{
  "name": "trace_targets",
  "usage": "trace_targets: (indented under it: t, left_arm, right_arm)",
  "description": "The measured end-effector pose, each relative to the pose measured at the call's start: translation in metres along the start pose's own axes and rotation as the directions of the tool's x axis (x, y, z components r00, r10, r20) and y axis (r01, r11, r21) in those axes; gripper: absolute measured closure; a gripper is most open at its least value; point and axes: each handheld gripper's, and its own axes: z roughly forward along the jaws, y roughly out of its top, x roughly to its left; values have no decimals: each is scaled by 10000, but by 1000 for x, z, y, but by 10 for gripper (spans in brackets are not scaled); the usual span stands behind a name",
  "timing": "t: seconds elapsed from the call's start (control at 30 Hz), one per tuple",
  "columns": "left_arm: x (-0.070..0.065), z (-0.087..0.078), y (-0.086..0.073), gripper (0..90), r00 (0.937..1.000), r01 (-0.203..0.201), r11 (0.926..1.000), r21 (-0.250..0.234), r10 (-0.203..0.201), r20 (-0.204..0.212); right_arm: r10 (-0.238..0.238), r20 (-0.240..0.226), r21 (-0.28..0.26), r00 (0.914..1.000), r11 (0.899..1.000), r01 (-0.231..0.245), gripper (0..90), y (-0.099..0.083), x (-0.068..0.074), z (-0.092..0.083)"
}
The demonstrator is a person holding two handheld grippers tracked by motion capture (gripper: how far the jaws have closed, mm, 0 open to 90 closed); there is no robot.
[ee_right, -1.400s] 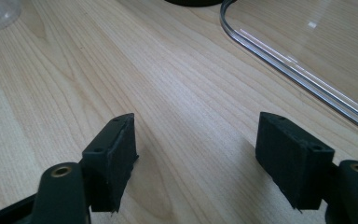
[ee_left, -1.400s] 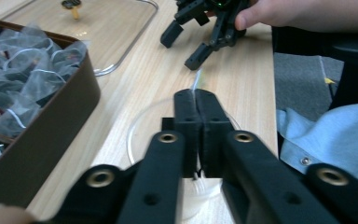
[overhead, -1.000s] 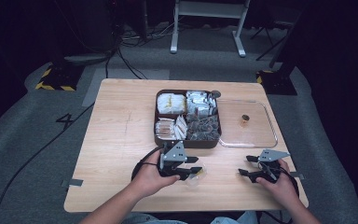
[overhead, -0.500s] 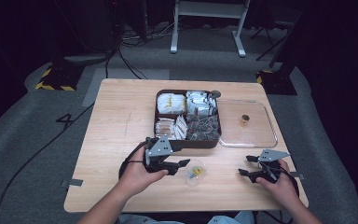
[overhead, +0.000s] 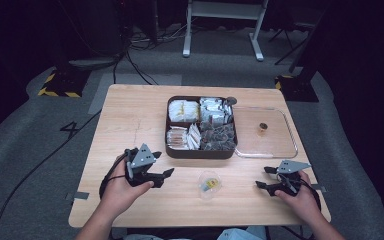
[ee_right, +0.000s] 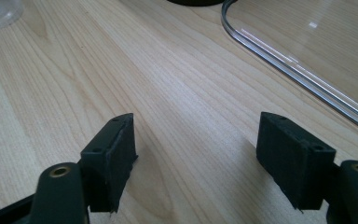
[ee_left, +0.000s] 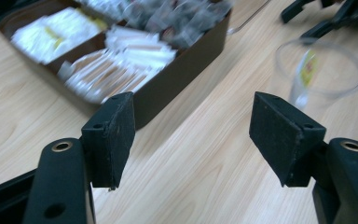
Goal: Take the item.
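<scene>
A small clear plastic cup [overhead: 210,185] with a yellow-printed sachet inside stands on the wooden table [overhead: 130,120], between my two grippers. My left gripper [overhead: 168,176] is to the cup's left, apart from it. Its jaws have just been opening and nothing is between them. In the left gripper view the open left gripper [ee_left: 191,135] points over bare wood, with the cup [ee_left: 319,70] ahead to the right. My right gripper [overhead: 262,178] rests open near the table's right front. In its own view the right gripper [ee_right: 196,158] has only wood between its jaws.
A dark brown compartment tray [overhead: 200,152] full of sachets and packets sits at the table's middle; its wall [ee_left: 182,79] is just ahead of the left jaws. Its clear lid [overhead: 280,147] lies to the right, with its rim [ee_right: 298,70] ahead of the right gripper.
My left gripper has let go of the cup and drawn back to the left, jaws spreading. The cup stays standing on the table. The right gripper has not moved.
</scene>
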Motion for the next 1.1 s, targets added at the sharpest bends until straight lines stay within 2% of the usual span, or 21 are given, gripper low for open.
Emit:
trace_targets:
  t: [0.03, 0.07, 0.1, 0.27, 0.4, 0.5, 0.57, 0.6, 0.8, 0.9, 1.03, 1.1]
  left_arm:
    - [4, -3, -7, 318, 9997, 130, 9998, 133, -128, -185]
    - [4, -3, -7, 319, 9997, 130, 9998, 133, -128, -185]
    - [9, -5, -15, 318, 9988, 260, 9993, 278, -248, -414]
    - [17, -6, -28, 316, 9968, 531, 9971, 547, -496, -623]
    - [25, -7, -43, 308, 9919, 864, 9922, 897, -773, -1005]
    - [29, -6, -49, 306, 9897, 987, 9901, 993, -873, -1139]
    - [34, -5, -58, 310, 9860, 1153, 9853, 1257, -982, -1347]
    - [34, -5, -58, 311, 9860, 1153, 9853, 1257, -982, -1347]
    - [42, 0, -77, 306, 9782, 1709, 9702, 1715, -1463, -1474]
    - [44, 0, -81, 301, 9766, 1752, 9675, 1823, -1473, -1569]
    - [46, -1, -90, 292, 9725, 1957, 9585, 2074, -1624, -1672]
    - [47, -1, -92, 293, 9732, 1909, 9583, 2124, -1565, -1688]
  right_arm:
    - [0, 0, -1, 10000, 10000, 0, 285, 0, 0, 0]
    - [0, 0, -1, 10000, 10000, 0, 285, 0, 0, 0]
    - [7, -7, 7, 10000, 10000, -7, 284, 0, 0, 0]
    - [-3, -10, 5, 10000, 10000, 3, 282, 0, 0, 0]
    - [-2, -9, 6, 10000, 10000, 2, 282, 0, 0, 0]
    - [-4, -8, 6, 10000, 10000, 4, 282, 0, 0, 0]
    - [-3, -11, 5, 10000, 10000, 3, 282, 0, 0, 0]
    - [-3, -11, 5, 10000, 10000, 3, 282, 0, 0, 0]
    - [-3, -15, 6, 10000, 10000, 3, 281, 0, 0, 0]
    - [1, -20, 7, 10000, 10000, -1, 281, 0, 0, 0]
    - [-4, -17, 4, 10000, 10000, 4, 281, 0, 0, 0]
    - [-4, -15, 8, 10000, 10000, 4, 281, 0, 0, 0]
